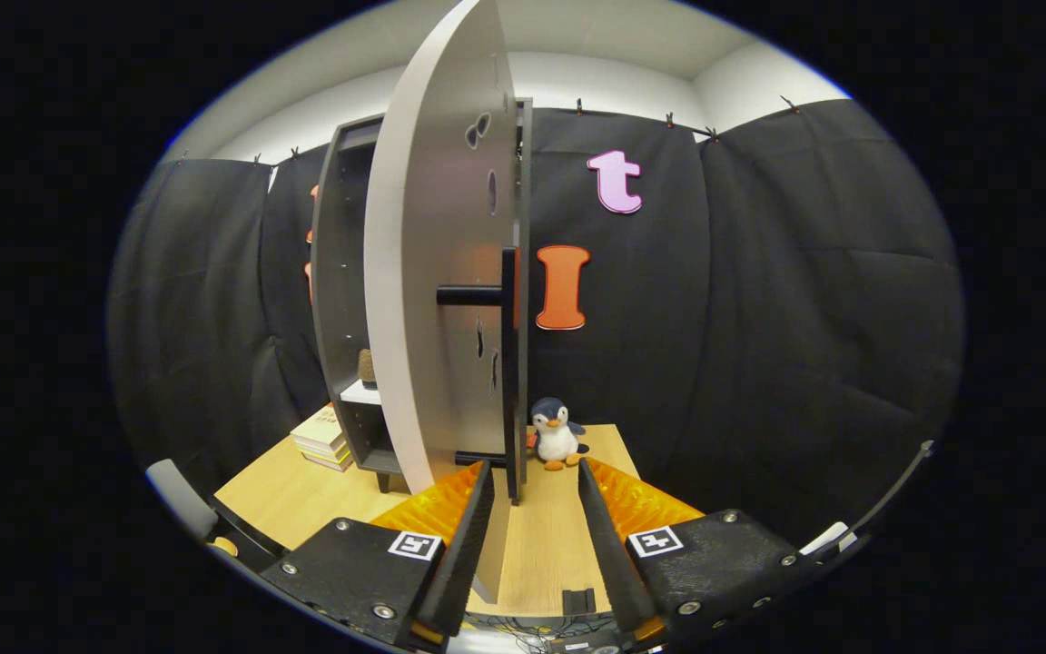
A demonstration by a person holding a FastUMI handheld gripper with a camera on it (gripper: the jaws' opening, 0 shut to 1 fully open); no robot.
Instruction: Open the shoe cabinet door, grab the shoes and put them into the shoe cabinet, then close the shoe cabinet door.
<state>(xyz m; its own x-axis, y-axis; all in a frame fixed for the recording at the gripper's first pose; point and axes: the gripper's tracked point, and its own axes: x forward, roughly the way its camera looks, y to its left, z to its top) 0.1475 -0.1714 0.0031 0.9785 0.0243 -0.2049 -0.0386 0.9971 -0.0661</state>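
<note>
Cabinet door (423, 300) stood open edge-on, its handle (507, 363) just ahead of my spread gripper (534, 472).

From my remote seat I saw the two fingers held apart and gripping nothing, with bare wooden table (541, 545) between them. The long dark bar handle rose upright at 12 o'clock from the left fingertip; whether the tip touched it I could not tell. The door was a smooth, pale grey panel, curved by the lens, with small oval holes, and it swung toward me. Behind it at 11 o'clock stood the shoe cabinet (341, 300), a dark frame with a white shelf, and some brownish object (366, 368) lay on it, too small to name. A soft plush penguin (556, 434) sat at 12 o'clock beyond the fingers, and a stack of books (321, 440) lay at 10 o'clock beside the cabinet.
</note>
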